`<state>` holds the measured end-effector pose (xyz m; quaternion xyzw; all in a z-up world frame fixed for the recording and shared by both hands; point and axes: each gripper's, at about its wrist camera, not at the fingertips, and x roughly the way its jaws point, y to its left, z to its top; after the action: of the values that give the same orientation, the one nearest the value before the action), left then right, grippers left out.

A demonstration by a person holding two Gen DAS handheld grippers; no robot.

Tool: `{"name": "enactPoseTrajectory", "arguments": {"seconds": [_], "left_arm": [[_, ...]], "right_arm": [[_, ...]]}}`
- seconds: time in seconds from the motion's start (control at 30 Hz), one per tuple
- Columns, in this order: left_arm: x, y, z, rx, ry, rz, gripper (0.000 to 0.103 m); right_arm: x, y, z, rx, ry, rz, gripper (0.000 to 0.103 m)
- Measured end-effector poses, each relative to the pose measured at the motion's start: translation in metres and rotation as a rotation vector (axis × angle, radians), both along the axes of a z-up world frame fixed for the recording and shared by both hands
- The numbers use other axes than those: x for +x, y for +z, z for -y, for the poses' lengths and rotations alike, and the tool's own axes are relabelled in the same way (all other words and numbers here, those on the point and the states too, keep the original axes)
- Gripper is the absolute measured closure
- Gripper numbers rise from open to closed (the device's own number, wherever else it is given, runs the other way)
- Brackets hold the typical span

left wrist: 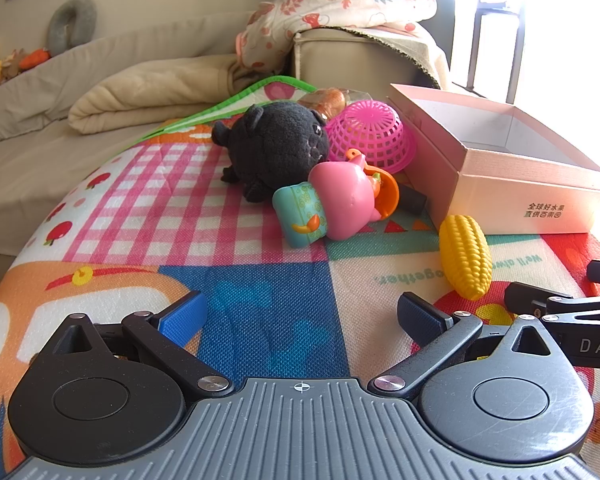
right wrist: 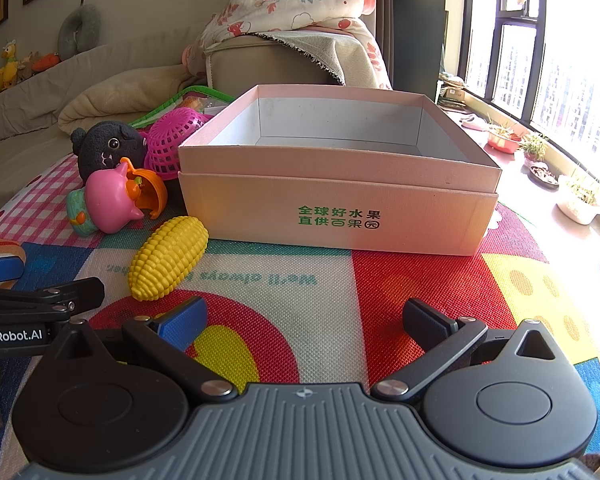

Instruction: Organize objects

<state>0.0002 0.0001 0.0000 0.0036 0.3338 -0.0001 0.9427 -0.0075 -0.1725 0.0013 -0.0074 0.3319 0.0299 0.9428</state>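
One pink box [right wrist: 336, 216] sits open on the play mat [right wrist: 400, 288], nothing visible inside. Just left of it lie five toys — one yellow corn [right wrist: 167, 257], one pink pig [right wrist: 114, 200], one black plush [right wrist: 104, 148], one pink basket [right wrist: 168, 142], one orange cup [right wrist: 154, 196]. Left gripper [left wrist: 300, 316] and right gripper [right wrist: 304, 320] — fingers spread wide, holding nothing.

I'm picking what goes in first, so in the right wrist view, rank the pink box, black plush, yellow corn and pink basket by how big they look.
1. pink box
2. yellow corn and black plush: alike, and the corn lies nearer, so unranked
3. pink basket, partly hidden
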Motion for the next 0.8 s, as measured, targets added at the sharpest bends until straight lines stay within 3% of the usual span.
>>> {"name": "enactPoseTrajectory", "arguments": {"seconds": [0.8], "left_arm": [[0.002, 0.001, 0.0018, 0.011, -0.001, 0.0, 0.0]], "right_arm": [[-0.0001, 0.0002, 0.0001, -0.003, 0.0, 0.0, 0.0]]}}
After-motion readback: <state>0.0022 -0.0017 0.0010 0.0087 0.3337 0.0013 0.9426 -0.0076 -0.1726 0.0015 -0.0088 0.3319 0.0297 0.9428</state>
